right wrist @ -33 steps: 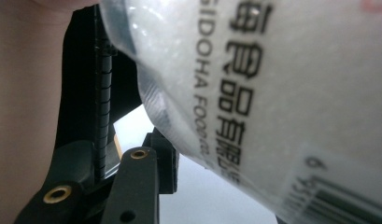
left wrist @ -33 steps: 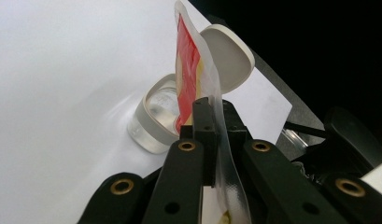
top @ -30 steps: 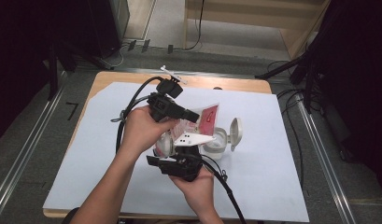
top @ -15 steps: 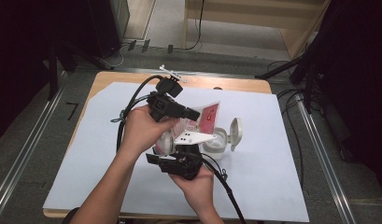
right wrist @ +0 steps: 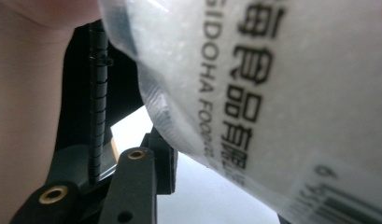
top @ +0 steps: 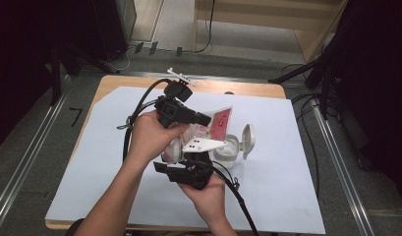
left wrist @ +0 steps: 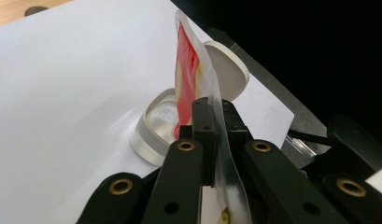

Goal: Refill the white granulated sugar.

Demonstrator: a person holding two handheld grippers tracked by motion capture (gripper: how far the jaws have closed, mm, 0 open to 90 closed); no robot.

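Observation:
A red and clear snack packet [top: 220, 120] hangs tilted over a white oval container [top: 229, 150] whose hinged lid [top: 247, 140] stands open. My left gripper [top: 206, 119] is shut on the packet's clear sealed edge [left wrist: 186, 70], with both pads [left wrist: 202, 116] pinching the film above the container [left wrist: 151, 126]. My right gripper [top: 188, 160] sits just below and nearer the person, under its grey plate, and grips the packet's lower end. The printed film [right wrist: 272, 93] bulges across its view against the left pad [right wrist: 160, 154]; the other jaw is hidden behind it.
A white sheet [top: 287, 172] covers the wooden table [top: 247, 88]. Black cables [top: 139, 113] trail from both grippers toward the left and the near edge. Metal rails [top: 336, 147] run along both sides of the table on the floor.

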